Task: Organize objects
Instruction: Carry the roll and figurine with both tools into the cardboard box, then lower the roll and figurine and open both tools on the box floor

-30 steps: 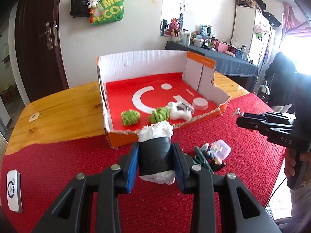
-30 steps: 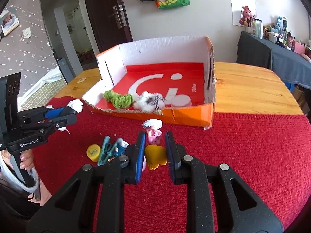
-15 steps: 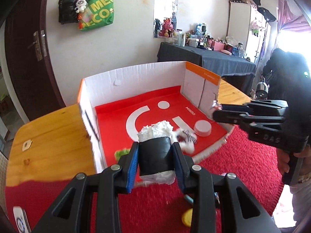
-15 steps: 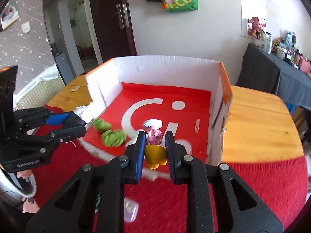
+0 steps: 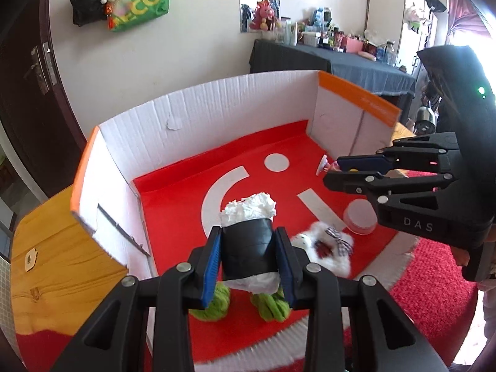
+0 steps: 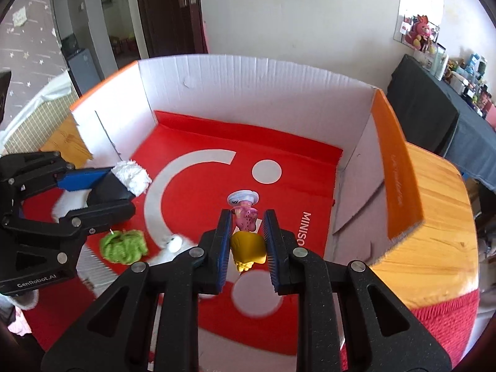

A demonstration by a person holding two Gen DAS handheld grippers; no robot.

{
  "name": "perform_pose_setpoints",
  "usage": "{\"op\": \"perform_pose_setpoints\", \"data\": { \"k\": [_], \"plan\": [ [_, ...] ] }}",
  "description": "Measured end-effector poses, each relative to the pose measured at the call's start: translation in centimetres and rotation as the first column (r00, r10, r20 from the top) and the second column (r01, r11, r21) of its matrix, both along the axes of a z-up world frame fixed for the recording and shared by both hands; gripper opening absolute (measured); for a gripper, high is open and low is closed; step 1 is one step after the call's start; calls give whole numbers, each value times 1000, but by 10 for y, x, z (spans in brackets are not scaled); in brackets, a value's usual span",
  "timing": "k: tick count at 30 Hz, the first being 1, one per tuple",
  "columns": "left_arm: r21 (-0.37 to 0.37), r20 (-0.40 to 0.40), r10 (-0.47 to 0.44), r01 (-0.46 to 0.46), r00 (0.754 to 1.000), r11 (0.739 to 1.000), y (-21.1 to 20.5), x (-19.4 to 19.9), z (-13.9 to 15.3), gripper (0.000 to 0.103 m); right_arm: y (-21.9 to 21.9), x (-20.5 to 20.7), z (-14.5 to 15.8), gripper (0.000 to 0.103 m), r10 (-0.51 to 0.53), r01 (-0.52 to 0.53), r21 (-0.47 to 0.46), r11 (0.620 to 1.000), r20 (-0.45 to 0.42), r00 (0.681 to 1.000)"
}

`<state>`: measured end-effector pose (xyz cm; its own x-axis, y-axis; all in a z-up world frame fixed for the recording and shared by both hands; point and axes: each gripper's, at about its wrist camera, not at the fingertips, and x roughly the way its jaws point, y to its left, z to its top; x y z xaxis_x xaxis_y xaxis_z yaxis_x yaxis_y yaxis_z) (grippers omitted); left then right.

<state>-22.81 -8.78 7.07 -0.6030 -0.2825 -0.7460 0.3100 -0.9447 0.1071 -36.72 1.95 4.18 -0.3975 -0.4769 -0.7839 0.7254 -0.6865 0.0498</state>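
Hiding green balls [image 5: 269, 305] (rice-ball toy [image 5: 248, 241])

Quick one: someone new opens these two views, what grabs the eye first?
The open cardboard box, with its red floor and white walls, fills both views. Over it, the left gripper is shut on a black-wrapped white roll, and the right gripper is shut on a small pink and yellow figurine. Green yarn balls and a fluffy white toy lie on the box floor nearest the cameras.

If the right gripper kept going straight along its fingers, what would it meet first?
Probably the red floor of the cardboard box. The right gripper, shut on a small figurine, points down at bare floor near the white dot; depth is hard to judge.
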Motion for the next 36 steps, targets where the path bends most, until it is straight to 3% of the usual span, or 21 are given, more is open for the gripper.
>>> {"op": "perform_pose_setpoints", "data": {
  "k": [16,36],
  "plan": [
    [39,122,5,-10,993,999,-21,-26,-27,35,-14,-23,-25,20,7,-15,131,991,61,998],
    [64,155,15,-25,988,998,-27,-26,-40,35,-8,-24,-30,20,21,-40,156,987,117,993]
  ]
}}
